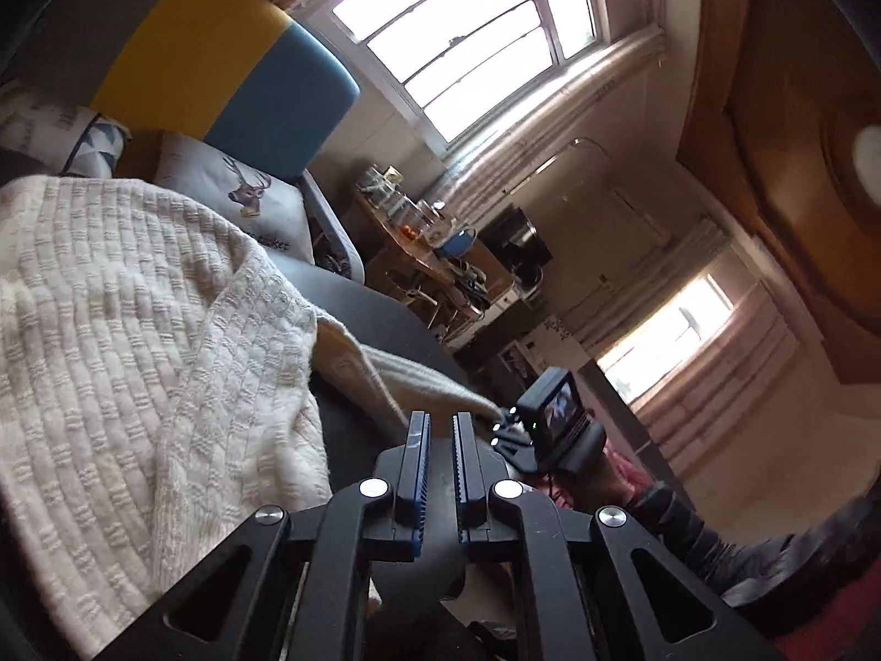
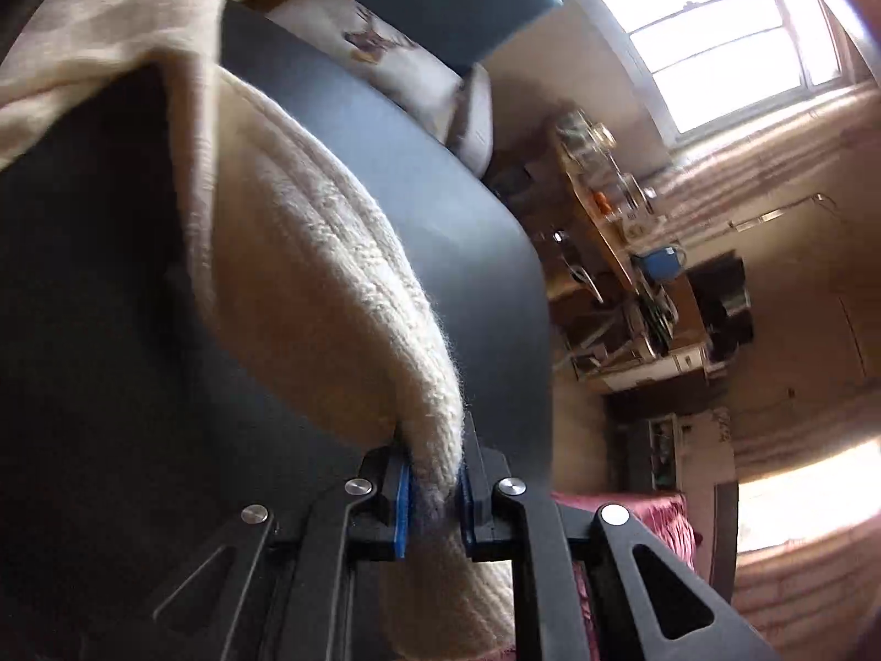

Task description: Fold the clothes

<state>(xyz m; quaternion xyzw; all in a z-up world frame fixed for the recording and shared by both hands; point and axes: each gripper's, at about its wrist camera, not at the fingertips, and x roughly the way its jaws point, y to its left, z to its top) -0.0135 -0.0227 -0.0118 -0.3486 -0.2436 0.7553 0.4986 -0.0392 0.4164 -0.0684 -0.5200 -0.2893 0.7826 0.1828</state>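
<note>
The right gripper (image 2: 435, 473) is clamped on an edge of the cream knit (image 2: 330, 253), which lies on the dark bed (image 2: 468, 253). The left gripper (image 1: 439, 440) holds nothing, its jaws slightly apart (beside the knit's folded-over bulk). A fold seems under way; next, that edge needs carrying across evenly.

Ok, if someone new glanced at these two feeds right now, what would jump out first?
Probably the cream knit garment, spread over the dark bed surface, with the right gripper shut on its thick folded edge. Next, the left gripper, slightly open and holding nothing. Behind, a deer-print pillow against the yellow-and-blue headboard.
</note>
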